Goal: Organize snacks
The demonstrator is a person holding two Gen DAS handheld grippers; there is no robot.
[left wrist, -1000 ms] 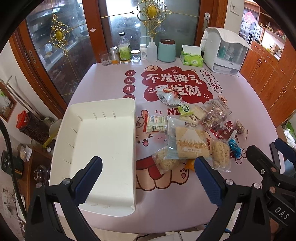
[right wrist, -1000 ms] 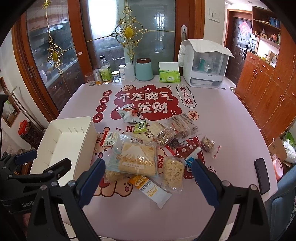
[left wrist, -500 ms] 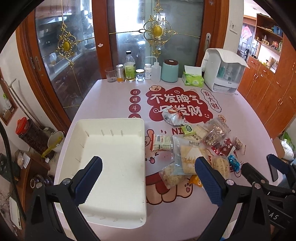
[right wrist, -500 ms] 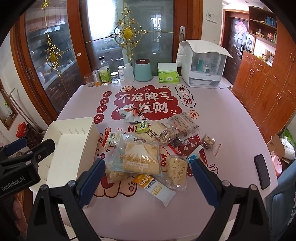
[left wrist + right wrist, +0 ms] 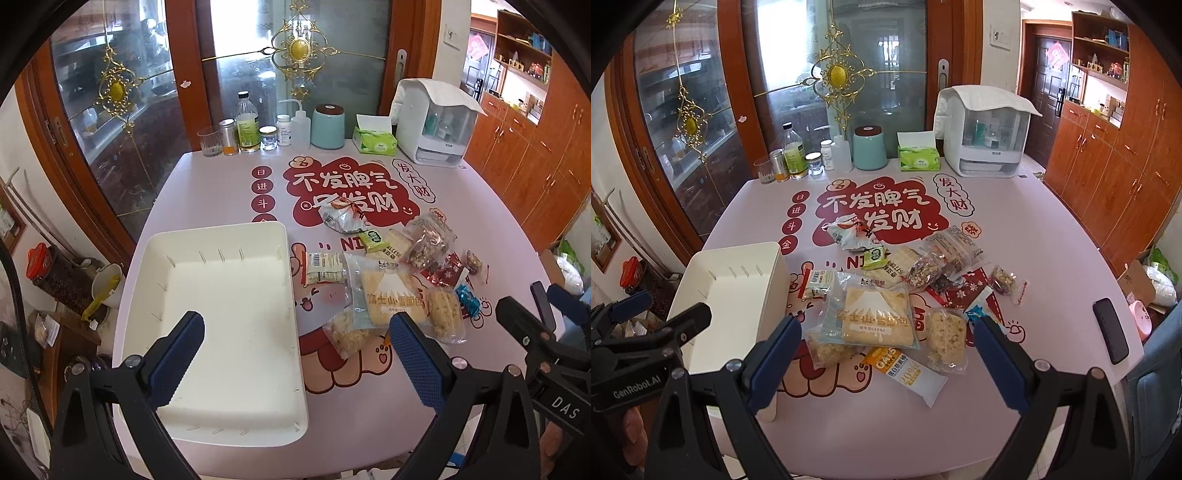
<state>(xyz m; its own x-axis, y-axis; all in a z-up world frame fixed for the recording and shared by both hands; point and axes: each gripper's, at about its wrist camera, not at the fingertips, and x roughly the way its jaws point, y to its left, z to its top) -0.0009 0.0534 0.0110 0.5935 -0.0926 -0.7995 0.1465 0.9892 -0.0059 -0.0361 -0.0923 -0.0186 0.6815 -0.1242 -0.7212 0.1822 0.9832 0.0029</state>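
A white plastic bin (image 5: pixel 221 317) stands empty at the table's left; it also shows in the right wrist view (image 5: pixel 738 291). Several snack packs lie in a heap to its right: a large Mount Fuji bread bag (image 5: pixel 873 317), an OATS bar (image 5: pixel 908 369), rice crackers (image 5: pixel 946 338), a silver pouch (image 5: pixel 849 234), a nut mix bag (image 5: pixel 925 271). The bread bag also shows in the left wrist view (image 5: pixel 388 295). My left gripper (image 5: pixel 295 354) is open and empty above the bin's near right corner. My right gripper (image 5: pixel 886 354) is open and empty above the heap's near edge.
Bottles, jars and a glass (image 5: pixel 210 142), a teal canister (image 5: pixel 328 125), a tissue box (image 5: pixel 375 138) and a white appliance (image 5: pixel 436 122) line the table's far edge. A black phone (image 5: pixel 1110 334) lies at the near right. Wooden cabinets stand to the right.
Both grippers have risen and drawn back a little, so more of the bin and table shows. Both stay open. The snacks have not moved.
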